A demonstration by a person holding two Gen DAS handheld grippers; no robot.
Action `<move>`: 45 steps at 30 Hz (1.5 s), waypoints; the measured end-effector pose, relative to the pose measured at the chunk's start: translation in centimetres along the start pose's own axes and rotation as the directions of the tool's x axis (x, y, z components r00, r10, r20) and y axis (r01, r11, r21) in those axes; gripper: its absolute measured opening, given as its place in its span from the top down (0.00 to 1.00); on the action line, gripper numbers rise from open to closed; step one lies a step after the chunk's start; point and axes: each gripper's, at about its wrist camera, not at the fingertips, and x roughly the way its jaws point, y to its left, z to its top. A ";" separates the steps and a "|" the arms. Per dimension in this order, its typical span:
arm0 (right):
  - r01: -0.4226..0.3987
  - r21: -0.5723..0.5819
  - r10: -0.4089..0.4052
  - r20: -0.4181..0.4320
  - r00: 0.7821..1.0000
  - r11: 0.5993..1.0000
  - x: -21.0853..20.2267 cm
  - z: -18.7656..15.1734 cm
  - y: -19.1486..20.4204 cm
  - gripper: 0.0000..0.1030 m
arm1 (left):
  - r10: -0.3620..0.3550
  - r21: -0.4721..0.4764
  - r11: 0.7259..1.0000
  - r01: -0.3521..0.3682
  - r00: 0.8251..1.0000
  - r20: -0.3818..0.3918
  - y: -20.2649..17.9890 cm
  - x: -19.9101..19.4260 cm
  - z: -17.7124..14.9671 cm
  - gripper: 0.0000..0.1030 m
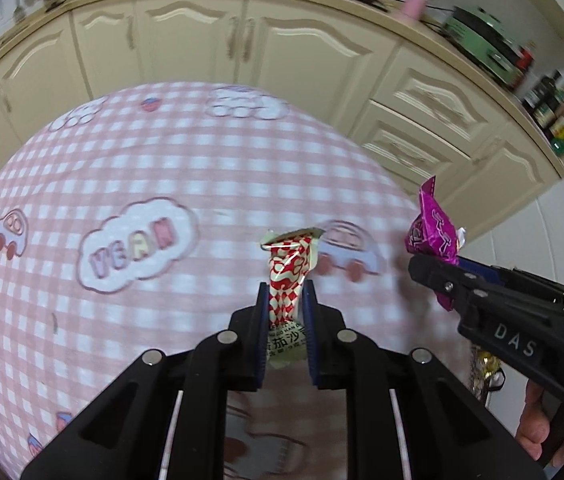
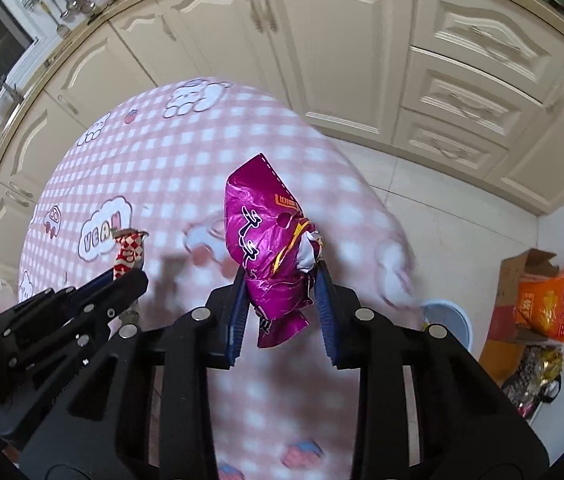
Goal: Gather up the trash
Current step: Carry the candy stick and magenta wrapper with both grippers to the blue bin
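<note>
My left gripper (image 1: 286,292) is shut on a red-and-white checkered sauce packet (image 1: 289,268), held upright above the pink checkered tablecloth (image 1: 161,152). My right gripper (image 2: 282,280) is shut on a crumpled magenta foil wrapper (image 2: 269,240), also held above the cloth. In the left wrist view the right gripper (image 1: 428,266) shows at the right with the magenta wrapper (image 1: 434,228). In the right wrist view the left gripper (image 2: 129,272) shows at the left with the checkered packet (image 2: 127,250).
Cream kitchen cabinets (image 1: 241,40) run behind the table. On the tiled floor at the right stand a pale blue bin (image 2: 448,318), a cardboard box (image 2: 518,280) and an orange bag (image 2: 558,300). Bottles (image 1: 554,112) line the counter.
</note>
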 end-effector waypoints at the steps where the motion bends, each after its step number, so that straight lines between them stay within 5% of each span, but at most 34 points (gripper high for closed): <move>1: 0.000 0.009 0.000 0.004 1.000 1.000 -0.5 -0.4 -0.6 0.70 | -0.003 0.013 1.000 0.003 1.000 0.001 -0.6 -0.1 -0.1 0.85; 13: 0.025 0.155 -0.037 0.075 0.996 0.988 -6.5 -6.5 -9.6 0.70 | -0.078 0.204 0.976 0.080 0.997 -0.015 -12.1 -1.1 -3.7 0.85; 26: 0.063 0.335 -0.105 0.110 0.988 0.940 -10.7 -14.1 -19.3 0.70 | -0.132 0.405 0.902 0.151 0.988 -0.074 -24.3 -0.4 -9.6 0.85; 35: 0.081 0.415 -0.134 0.101 0.986 0.906 -11.5 -18.1 -23.7 0.70 | -0.133 0.470 0.864 0.178 0.983 -0.127 -29.1 1.6 -12.3 0.84; 42: 0.090 0.447 -0.140 0.080 0.987 0.890 -11.1 -19.8 -25.6 0.70 | -0.116 0.509 0.844 0.171 0.984 -0.137 -31.1 3.0 -13.4 0.65; 45: 0.092 0.452 -0.136 0.066 0.989 0.887 -10.6 -19.9 -25.9 0.69 | -0.109 0.506 0.847 0.164 0.985 -0.137 -31.0 3.2 -13.5 0.64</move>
